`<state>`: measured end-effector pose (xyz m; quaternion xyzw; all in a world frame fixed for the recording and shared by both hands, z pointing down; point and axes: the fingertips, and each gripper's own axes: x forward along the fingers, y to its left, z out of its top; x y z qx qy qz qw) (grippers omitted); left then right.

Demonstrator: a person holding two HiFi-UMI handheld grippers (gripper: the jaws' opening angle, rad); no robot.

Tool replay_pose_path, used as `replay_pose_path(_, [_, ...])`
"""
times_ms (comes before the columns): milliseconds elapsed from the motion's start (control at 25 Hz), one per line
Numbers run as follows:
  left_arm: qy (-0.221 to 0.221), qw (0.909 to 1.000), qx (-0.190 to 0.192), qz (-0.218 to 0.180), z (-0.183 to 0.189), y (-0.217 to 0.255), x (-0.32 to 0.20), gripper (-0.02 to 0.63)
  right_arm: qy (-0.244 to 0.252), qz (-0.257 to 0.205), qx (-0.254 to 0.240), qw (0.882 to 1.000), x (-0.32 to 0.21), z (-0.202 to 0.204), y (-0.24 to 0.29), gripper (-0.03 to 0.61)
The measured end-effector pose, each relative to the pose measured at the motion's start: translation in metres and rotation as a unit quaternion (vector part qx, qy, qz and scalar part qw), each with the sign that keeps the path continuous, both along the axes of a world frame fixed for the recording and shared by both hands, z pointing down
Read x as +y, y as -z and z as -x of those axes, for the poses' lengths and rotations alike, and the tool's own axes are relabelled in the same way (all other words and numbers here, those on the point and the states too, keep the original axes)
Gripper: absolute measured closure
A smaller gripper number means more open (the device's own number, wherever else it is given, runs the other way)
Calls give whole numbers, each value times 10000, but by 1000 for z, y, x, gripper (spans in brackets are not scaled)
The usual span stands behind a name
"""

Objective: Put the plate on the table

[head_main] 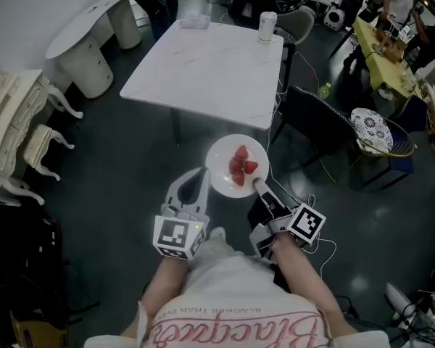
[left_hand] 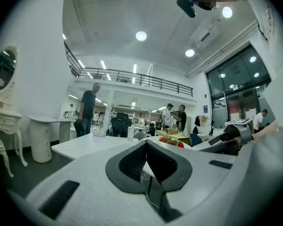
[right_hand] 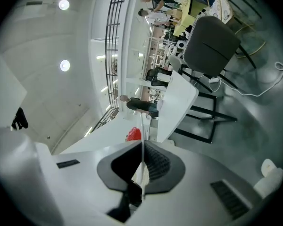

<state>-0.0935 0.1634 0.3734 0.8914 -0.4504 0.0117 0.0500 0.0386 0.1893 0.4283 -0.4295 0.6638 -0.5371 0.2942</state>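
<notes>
Nearest the lens is the person's white shirt (head_main: pixel 228 288) with pink script lettering, and both forearms reach forward from it. Ahead of them, the right gripper (head_main: pixel 258 186) has its jaws closed on the near rim of the plate (head_main: pixel 221 158). In the right gripper view that rim shows edge-on as a thin white line pinched between the ribbed dark pads (right_hand: pixel 155 161).

The plate is round, plain white and shallow. It carries a small cluster of red strawberries (head_main: pixel 241 167) slightly right of its centre. It is held level in the air over the dark floor (head_main: pixel 116 172), just short of the near edge of the white marble-look table (head_main: pixel 203 67), and does not rest on the tabletop.

The left gripper (head_main: pixel 201 173) sits just beside the plate's left edge. Its jaws are drawn together with nothing between them (the left gripper view shows the pads meeting in a seam, with the plate and berries off to the right beyond them).

On the far side of the table stand a pale can (head_main: pixel 267 26) and a small white object (head_main: pixel 195 22). A dark chair (head_main: pixel 319 118) stands to the right of the table.
</notes>
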Motion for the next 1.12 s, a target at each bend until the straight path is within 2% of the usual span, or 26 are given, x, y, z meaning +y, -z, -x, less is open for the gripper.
replay_pose_path(320, [-74, 9997, 218, 81, 10, -6, -44, 609, -127, 19, 90, 9999, -35, 3, 1, 566])
replay_pose_path(520, [-55, 9993, 323, 158, 4, -10, -59, 609, -201, 39, 78, 9998, -51, -6, 1, 566])
replay_pose_path(880, [106, 9995, 260, 168, 4, -15, -99, 609, -62, 65, 32, 10000, -96, -6, -4, 566])
replay_pose_path(1120, [152, 9997, 110, 138, -6, -19, -143, 609, 6, 57, -114, 9999, -148, -12, -10, 566])
